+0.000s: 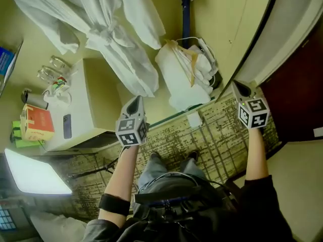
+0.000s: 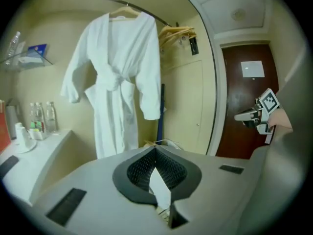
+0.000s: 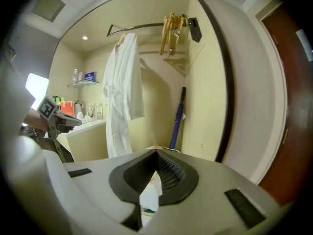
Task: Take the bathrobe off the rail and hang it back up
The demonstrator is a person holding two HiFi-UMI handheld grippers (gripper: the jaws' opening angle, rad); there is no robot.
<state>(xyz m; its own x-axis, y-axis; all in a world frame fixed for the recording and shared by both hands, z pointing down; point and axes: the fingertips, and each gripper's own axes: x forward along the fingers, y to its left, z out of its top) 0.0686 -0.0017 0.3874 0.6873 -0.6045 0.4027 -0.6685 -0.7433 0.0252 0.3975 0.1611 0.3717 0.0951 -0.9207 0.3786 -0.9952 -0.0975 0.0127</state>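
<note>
Two grippers are held out in front of the person. The left gripper (image 1: 135, 102) and the right gripper (image 1: 241, 87) each have their jaws pressed together on nothing, and both tilt slightly downward toward the alcove ahead. Neither touches anything, and both are well apart from the garment. Beyond them a white bag (image 1: 182, 74) slumps on the floor against the wall. To its left is a white worktop (image 1: 93, 112) with bottles (image 1: 52, 68) along its far edge. Farther back the bathrobe (image 2: 117, 77) hangs on a hanger (image 2: 124, 12) hooked over the rail (image 3: 142, 26). It sits toward the rail's left end as the gripper views show it, while spare wooden hangers (image 3: 172, 29) bunch at the other end. As far as can be judged, none of the task is done. The robe is on the rail and untouched, so the reach, the lift off the rail and the re-hanging all remain. Its long axis runs straight up and down, with the collar at the hanger and the hem low beside the worktop's near corner. The open front faces the person, the belt is knotted at the waist, and both sleeves hang down at the sides.
</note>
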